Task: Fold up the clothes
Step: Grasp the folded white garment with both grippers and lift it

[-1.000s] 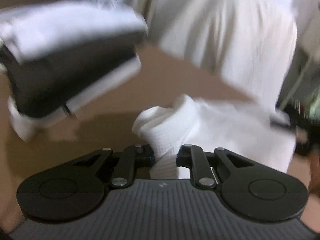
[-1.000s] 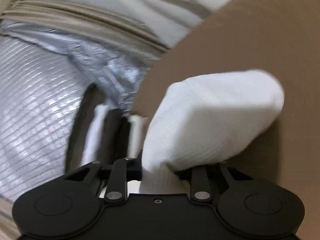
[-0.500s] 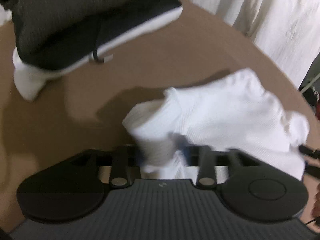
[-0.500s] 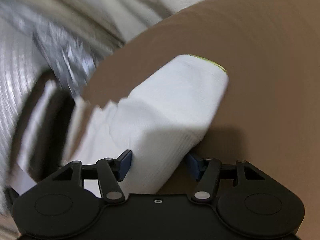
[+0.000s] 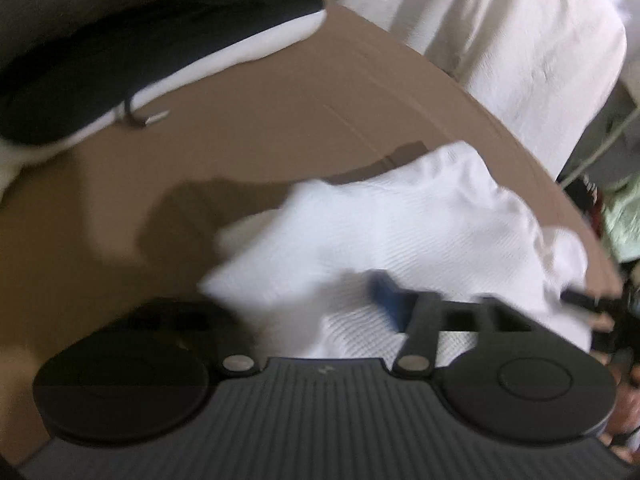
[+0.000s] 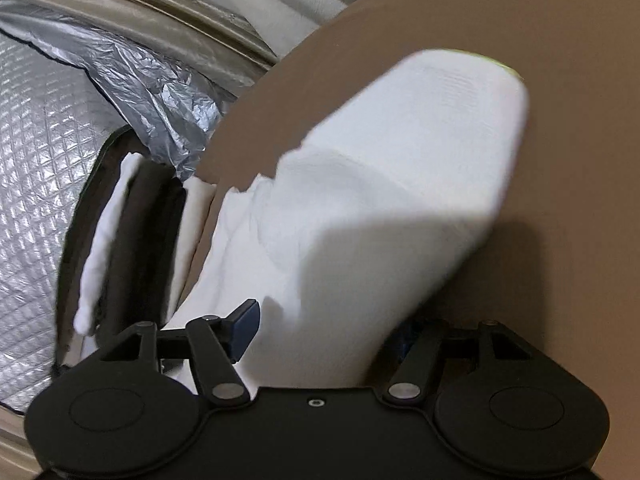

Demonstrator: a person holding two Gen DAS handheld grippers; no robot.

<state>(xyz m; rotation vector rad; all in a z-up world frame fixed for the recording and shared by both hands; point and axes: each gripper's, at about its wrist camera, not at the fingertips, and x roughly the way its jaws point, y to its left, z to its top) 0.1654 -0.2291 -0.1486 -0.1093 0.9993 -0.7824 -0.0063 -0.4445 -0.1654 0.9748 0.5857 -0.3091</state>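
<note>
Only plain white sock [image 6: 400, 184] — unmarked.

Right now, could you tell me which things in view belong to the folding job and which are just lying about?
In the job: white ribbed sock; left tool; right tool; brown round table; folded black and white clothes.
Lying about: crinkled silver foil sheet; quilted silver mat; cream cloth.

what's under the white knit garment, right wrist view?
Under the white knit garment: the brown tabletop, bare around it, with the garment's shadow at its right edge. The right hand-held gripper stands open around its near end. Anything beneath the cloth is covered.
</note>
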